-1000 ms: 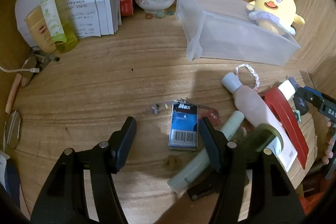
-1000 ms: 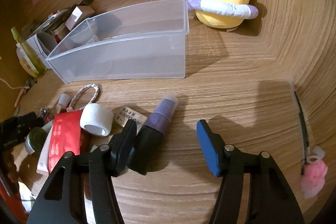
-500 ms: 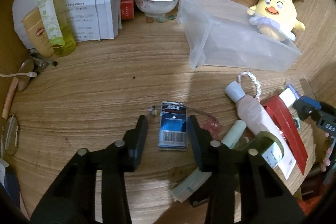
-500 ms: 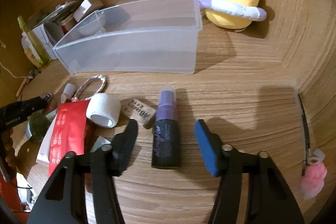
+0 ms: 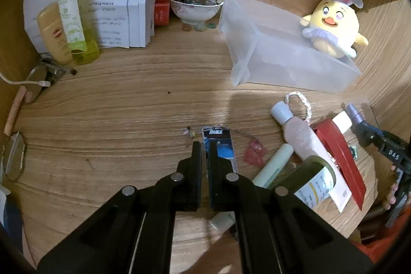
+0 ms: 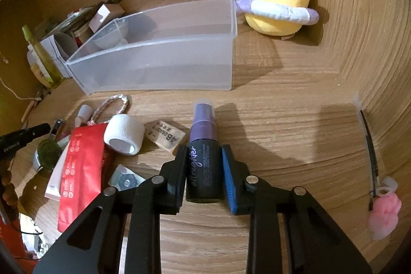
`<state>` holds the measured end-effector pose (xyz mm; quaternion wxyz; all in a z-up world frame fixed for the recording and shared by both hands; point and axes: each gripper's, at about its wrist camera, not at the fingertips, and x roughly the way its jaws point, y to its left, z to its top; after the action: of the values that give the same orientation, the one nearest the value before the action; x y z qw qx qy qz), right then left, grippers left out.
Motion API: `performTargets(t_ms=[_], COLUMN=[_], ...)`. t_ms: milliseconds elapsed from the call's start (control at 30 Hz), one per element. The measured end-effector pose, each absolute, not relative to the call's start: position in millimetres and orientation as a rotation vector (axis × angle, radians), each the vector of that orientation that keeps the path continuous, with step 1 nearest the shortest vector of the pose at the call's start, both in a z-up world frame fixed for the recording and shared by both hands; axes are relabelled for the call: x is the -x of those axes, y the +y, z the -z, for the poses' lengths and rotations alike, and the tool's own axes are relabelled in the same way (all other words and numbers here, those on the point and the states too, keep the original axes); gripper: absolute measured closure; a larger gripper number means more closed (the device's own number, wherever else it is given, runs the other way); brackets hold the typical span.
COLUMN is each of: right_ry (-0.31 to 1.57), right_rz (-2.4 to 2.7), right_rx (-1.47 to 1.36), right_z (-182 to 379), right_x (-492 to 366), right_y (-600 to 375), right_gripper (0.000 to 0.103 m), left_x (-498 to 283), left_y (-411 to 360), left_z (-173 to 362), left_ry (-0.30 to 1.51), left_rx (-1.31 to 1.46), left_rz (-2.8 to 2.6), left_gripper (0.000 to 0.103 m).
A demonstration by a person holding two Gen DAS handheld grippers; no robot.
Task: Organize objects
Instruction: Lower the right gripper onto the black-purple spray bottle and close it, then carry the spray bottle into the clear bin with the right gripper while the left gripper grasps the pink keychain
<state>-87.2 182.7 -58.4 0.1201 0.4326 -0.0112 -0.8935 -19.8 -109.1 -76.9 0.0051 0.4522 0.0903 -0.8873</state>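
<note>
On the desk, left claw (image 5: 204, 148) pinches blue box (image 5: 222, 152); right claw (image 6: 204, 158) closing on spray bottle (image 6: 203, 166)

surface: wooden desk (image 5: 128, 104) | wall: wood panel (image 6: 372, 30) | light: warm, dim

- The spray bottle (image 6: 204, 163) lies on the table (image 6: 295, 120) between the right jaws.
- The bin (image 6: 164, 63) stands behind them.
- The tape roll (image 6: 124, 134) lies left.
</note>
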Motion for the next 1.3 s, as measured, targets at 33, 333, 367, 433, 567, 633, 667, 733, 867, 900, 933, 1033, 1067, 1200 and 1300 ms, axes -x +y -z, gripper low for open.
performTargets(t_ms=[33, 333, 367, 433, 567, 633, 667, 733, 867, 900, 933, 1033, 1067, 1200, 1300], right_ry=[-0.029, -0.055, -0.06, -0.063, -0.074, -0.084, -0.084, -0.077, -0.066, -0.064, -0.063, -0.066, -0.068, -0.072, -0.078], right_rz=[2.611, 2.631, 2.638, 2.654, 2.673, 2.673, 2.672, 2.666, 2.651, 2.65, 2.648, 2.642, 2.64, 2.626, 2.618], right_rx=[-1.26, -1.213, -1.202, -1.174, -1.123, -1.1, -1.093, -1.081, -1.072, -1.072, -1.073, -1.074, -1.075, -1.074, -1.071], right_z=[57.4, 45.6, 42.9, 36.5, 24.5, 19.9, 18.4, 16.4, 16.9, 17.5, 18.0, 19.2, 19.6, 20.0, 20.0], right_x=[86.9, 83.7, 83.3, 82.4, 83.2, 84.2, 84.3, 84.9, 85.5, 86.1, 86.5, 88.6, 89.5, 91.2, 91.5], right_y=[182.5, 186.4, 187.8, 189.8, 191.0, 190.7, 189.9, 187.2, 181.9, 181.1, 180.5, 180.9, 181.0, 179.8, 178.9], right_gripper=[0.079, 0.079, 0.079, 0.079, 0.079, 0.079, 0.079, 0.079, 0.079, 0.079, 0.079, 0.079, 0.079, 0.079, 0.079], left_x=[19.4, 23.8, 24.8, 27.4, 33.6, 36.7, 38.8, 43.2, 50.4, 51.5, 52.8, 55.8, 57.0, 63.8, 71.4], left_y=[-109.0, -99.8, -97.7, -94.6, -95.0, -94.2, -94.3, -95.0, -100.2, -99.6, -98.4, -91.8, -88.8, -77.2, -80.0], left_z=[77.4, 81.9, 82.4, 83.4, 83.9, 84.8, 84.9, 84.6, 84.0, 84.1, 84.4, 85.5, 85.8, 86.1, 86.1], left_ry=[0.279, 0.285, 0.267, 0.237, 0.226, 0.201, 0.186, 0.174, 0.237, 0.236, 0.224, 0.168, 0.127, -0.033, -0.026], left_rx=[-1.423, -1.503, -1.505, -1.508, -1.509, -1.507, -1.508, -1.518, -1.545, -1.544, -1.536, -1.514, -1.507, -1.496, -1.504], left_rz=[2.778, 2.77, 2.769, 2.767, 2.772, 2.78, 2.777, 2.762, 2.766, 2.77, 2.776, 2.795, 2.788, 2.771, 2.767], left_gripper=[0.1, 0.074, 0.073, 0.069, 0.069, 0.069, 0.069, 0.069, 0.069, 0.069, 0.069, 0.077, 0.084, 0.085, 0.091])
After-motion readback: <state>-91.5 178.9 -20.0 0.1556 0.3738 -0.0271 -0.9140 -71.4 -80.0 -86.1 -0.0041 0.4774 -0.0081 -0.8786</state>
